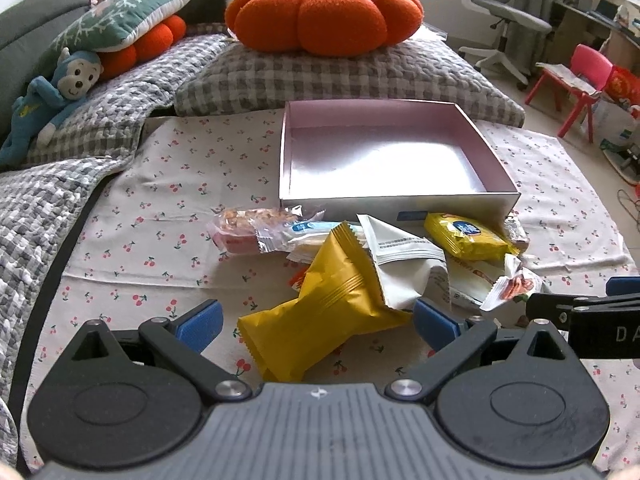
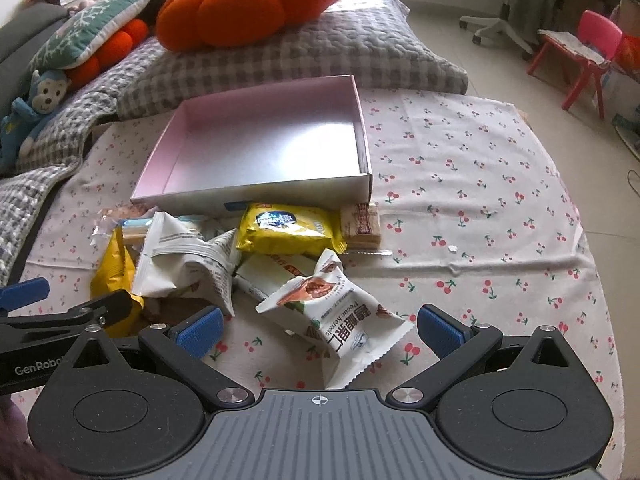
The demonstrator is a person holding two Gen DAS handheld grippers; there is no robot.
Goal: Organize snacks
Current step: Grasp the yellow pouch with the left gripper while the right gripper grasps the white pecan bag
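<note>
Both hand-held grippers spread apart: left (image 1: 316, 326) straddling yellow packet (image 1: 320, 312), right (image 2: 318, 330) straddling pecan packet (image 2: 340, 320); pink box (image 2: 360, 128) empty.

Pink box (image 1: 394, 200) open, empty; snack packets (image 1: 360, 272) heaped against its near wall on cloth.

Box (image 1: 400, 200): card, smooth pearly sheen inside. Snack packets (image 1: 320, 320): crinkled plastic film, glossy. Tablecloth (image 1: 160, 240): matt printed cloth. Pumpkin cushion (image 1: 320, 12): fuzzy fleece. Gripper pads (image 2: 199, 330): ribbed blue rubber-like plastic.
</note>
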